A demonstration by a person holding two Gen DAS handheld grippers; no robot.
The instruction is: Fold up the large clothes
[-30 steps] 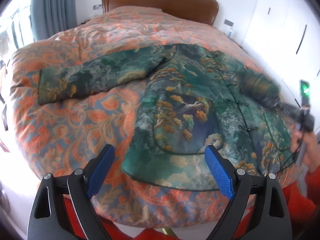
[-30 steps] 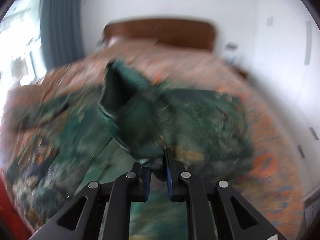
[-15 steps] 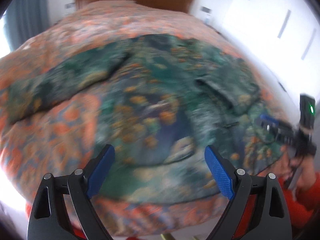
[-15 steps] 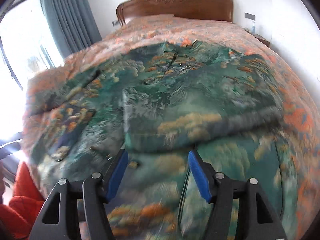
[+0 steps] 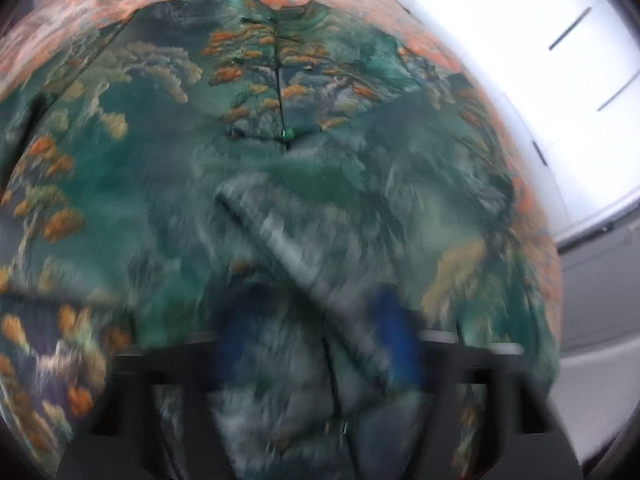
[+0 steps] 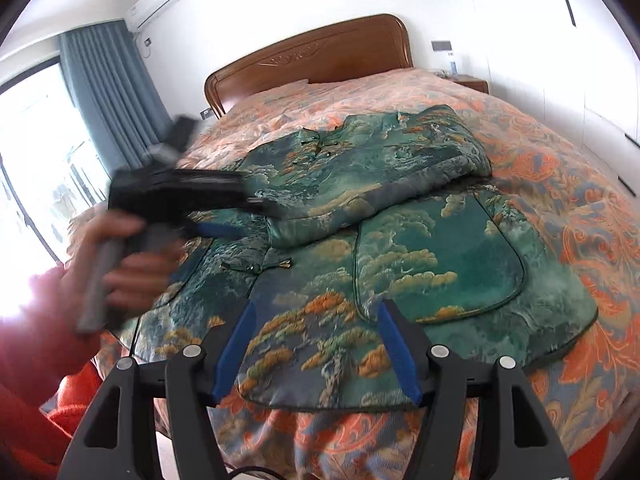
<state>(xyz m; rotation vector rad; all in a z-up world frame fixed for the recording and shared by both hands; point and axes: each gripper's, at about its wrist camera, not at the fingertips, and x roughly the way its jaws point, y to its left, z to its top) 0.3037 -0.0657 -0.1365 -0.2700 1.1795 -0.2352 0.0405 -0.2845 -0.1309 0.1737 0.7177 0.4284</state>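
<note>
While the left gripper (image 5: 316, 340) is smeared with motion blur, its blue fingers (image 5: 394, 340) can still be made out low in the left wrist view. They have just been closing, and a ridge of the folded sleeve (image 5: 280, 248) runs between them. They look clamped down on that cloth, though the blur hides the pads' exact contact. Straight beyond these fingers the green jacket (image 5: 248, 92) fills almost the whole view, its buttoned front seam running away from the fingertips towards the collar.

From the right wrist view, the right gripper (image 6: 316, 312) has its fingers standing well apart, having just opened, and they hold nothing. The jacket's lower hem lies just beyond and beneath the fingertips, spread flat on the orange patterned bed cover (image 6: 560, 184). Further beyond the fingers, one sleeve is folded across the jacket's chest. A rounded patch pocket (image 6: 440, 264) sits just beyond the right-hand finger. To the left of these fingers a hand (image 6: 132, 264) grips the left gripper's handle, blurred, its tip over the sleeve end. A red sleeve (image 6: 36, 380) of the person fills the lower left corner. Far beyond the fingers stand the wooden headboard (image 6: 312, 56) and, to its left, a blue-grey curtain (image 6: 108, 92).
</note>
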